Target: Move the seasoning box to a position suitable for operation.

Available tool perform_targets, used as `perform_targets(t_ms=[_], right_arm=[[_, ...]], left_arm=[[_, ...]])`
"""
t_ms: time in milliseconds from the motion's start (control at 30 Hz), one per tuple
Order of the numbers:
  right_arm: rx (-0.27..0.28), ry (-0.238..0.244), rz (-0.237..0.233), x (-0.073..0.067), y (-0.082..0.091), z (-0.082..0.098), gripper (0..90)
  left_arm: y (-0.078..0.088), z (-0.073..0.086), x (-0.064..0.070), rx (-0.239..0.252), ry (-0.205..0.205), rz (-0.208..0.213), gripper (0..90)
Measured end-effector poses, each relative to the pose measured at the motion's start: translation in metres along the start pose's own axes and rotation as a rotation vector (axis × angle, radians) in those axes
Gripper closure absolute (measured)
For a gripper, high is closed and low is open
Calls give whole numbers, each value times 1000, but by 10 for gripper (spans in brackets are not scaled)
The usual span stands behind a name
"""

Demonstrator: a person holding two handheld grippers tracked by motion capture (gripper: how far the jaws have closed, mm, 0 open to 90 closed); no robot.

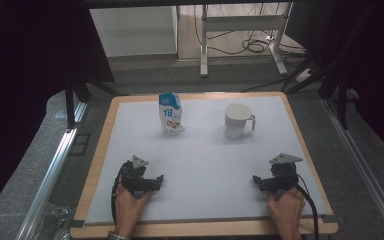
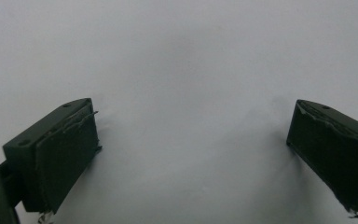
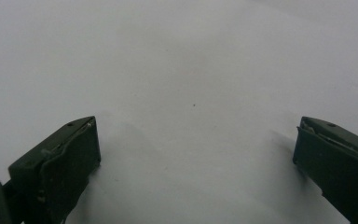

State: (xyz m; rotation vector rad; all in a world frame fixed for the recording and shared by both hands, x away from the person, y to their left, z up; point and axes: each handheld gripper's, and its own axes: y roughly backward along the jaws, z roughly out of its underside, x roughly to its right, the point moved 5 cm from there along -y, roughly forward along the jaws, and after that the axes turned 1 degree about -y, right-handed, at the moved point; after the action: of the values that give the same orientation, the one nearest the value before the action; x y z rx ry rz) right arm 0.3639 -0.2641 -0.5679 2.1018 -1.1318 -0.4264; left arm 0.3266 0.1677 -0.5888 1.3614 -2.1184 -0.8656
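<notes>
Claws both gape empty: my left claw (image 1: 156, 181) and right claw (image 1: 258, 181) rest on the desk (image 1: 205, 160) (white sheet), pouch (image 1: 170, 114) and jug (image 1: 238, 121) well beyond them.

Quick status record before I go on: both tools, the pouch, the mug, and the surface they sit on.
left tool: open, nothing between the jaws, low over the white sheet at near left
right tool: open, nothing between the jaws, at near right
blue-and-white pouch: upright, far left of centre, untouched
white mug: upright, far right of centre, handle pointing right
white sheet: covers the wooden-edged table
</notes>
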Motion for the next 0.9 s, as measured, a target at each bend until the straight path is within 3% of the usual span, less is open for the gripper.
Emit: perform_targets(t_ms=[900], right_arm=[[-4,1,-3,0,0,-1,4]], left_arm=[[0,0,0,-1,-8,-3,17]])
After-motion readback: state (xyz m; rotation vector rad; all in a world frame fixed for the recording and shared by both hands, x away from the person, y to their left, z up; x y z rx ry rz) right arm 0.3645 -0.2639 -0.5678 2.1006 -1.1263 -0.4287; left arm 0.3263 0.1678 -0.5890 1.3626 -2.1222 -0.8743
